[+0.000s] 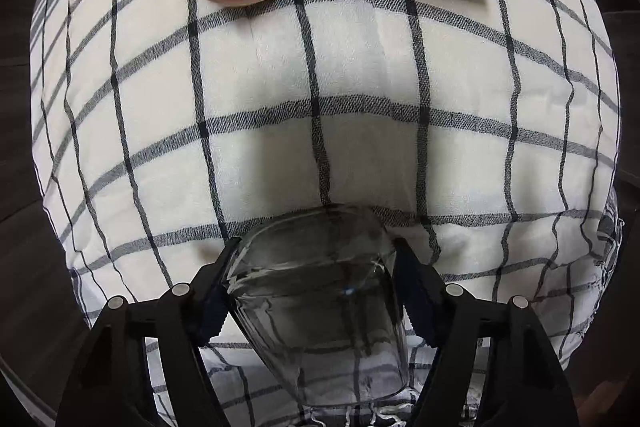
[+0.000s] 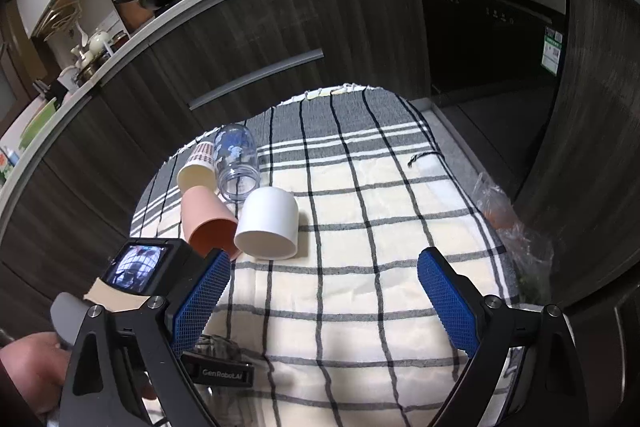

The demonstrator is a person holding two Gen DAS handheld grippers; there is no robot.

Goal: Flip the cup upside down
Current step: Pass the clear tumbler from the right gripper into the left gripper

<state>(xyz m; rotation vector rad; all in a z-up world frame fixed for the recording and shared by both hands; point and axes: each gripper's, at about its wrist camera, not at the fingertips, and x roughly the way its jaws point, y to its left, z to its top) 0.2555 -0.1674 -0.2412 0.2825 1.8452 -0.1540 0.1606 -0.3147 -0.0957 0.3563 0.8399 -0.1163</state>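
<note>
We are gripping a clear glass (image 1: pixel 320 307) between the fingers of the left gripper (image 1: pixel 316 291), its jaws closed on the walls. The glass is sitting low over the checked cloth (image 1: pixel 360 87), near its front edge; through the distortion we cannot tell which end is facing down or whether it is touching the cloth. The right gripper (image 2: pixel 324 299) is hanging above the cloth with its blue pads (image 2: pixel 448 303) spread wide and nothing between them.

Further back, a pink cup (image 2: pixel 208 223) and a white cup (image 2: pixel 268 227) are lying on their sides, mouths toward us, just beside each other. Behind them are a cream patterned cup (image 2: pixel 198 167) and a clear bottle (image 2: pixel 238 163), also on their sides.

We are judging the task as midway: the glass is in hand, but the turn and set-down are not yet confirmed, and no cup in view is standing mouth down.
</note>
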